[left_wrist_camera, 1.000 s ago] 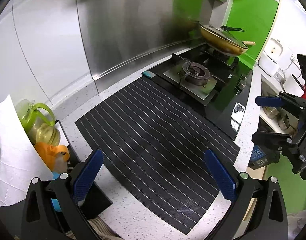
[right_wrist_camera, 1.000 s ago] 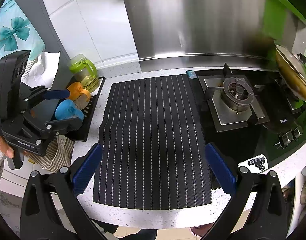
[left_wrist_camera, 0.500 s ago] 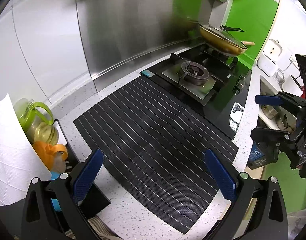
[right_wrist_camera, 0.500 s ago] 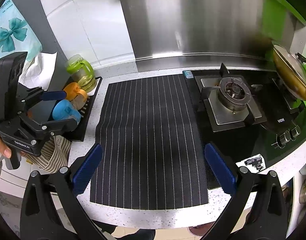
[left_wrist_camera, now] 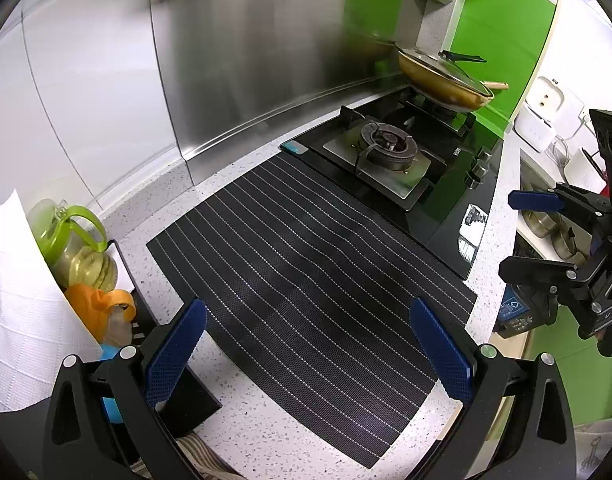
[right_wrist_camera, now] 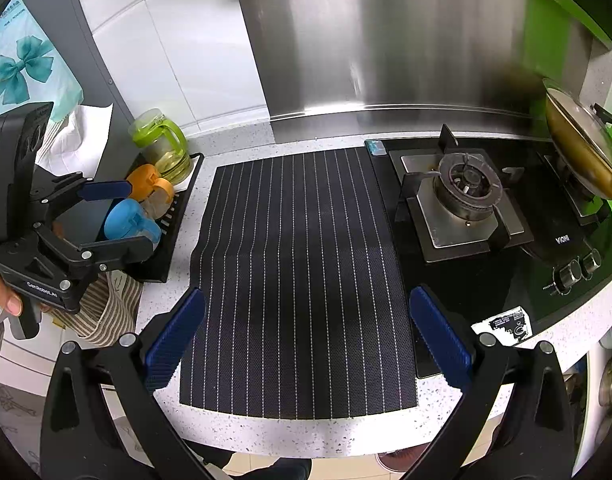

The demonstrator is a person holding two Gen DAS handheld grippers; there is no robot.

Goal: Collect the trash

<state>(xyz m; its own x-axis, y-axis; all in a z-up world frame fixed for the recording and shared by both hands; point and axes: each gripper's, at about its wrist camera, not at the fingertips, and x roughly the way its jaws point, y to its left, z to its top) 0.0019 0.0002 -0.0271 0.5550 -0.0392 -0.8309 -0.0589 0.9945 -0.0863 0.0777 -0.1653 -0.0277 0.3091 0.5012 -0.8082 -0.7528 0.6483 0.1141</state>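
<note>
A black striped mat point(left_wrist_camera: 306, 272) lies on the speckled counter, also in the right wrist view point(right_wrist_camera: 298, 272). No loose trash shows on it. A small teal item point(right_wrist_camera: 375, 147) lies at the mat's far right corner by the hob, also in the left wrist view point(left_wrist_camera: 293, 147). My left gripper point(left_wrist_camera: 306, 352) is open and empty above the mat's near edge; it also shows at the left of the right wrist view point(right_wrist_camera: 110, 216). My right gripper point(right_wrist_camera: 306, 340) is open and empty over the mat's front; it also shows at the right of the left wrist view point(left_wrist_camera: 533, 236).
A gas hob point(right_wrist_camera: 465, 200) with a lidded pan point(right_wrist_camera: 581, 152) stands right of the mat. A black tray point(right_wrist_camera: 166, 248) at the left holds a green jug point(right_wrist_camera: 162, 148) and orange and blue cups point(right_wrist_camera: 134, 216). A striped cloth point(right_wrist_camera: 106, 308) hangs at the counter's front left. A paper towel point(left_wrist_camera: 14, 300) stands beside the tray.
Both grippers have drifted slightly back from the counter; the views shifted a little. Both stay open and empty.
</note>
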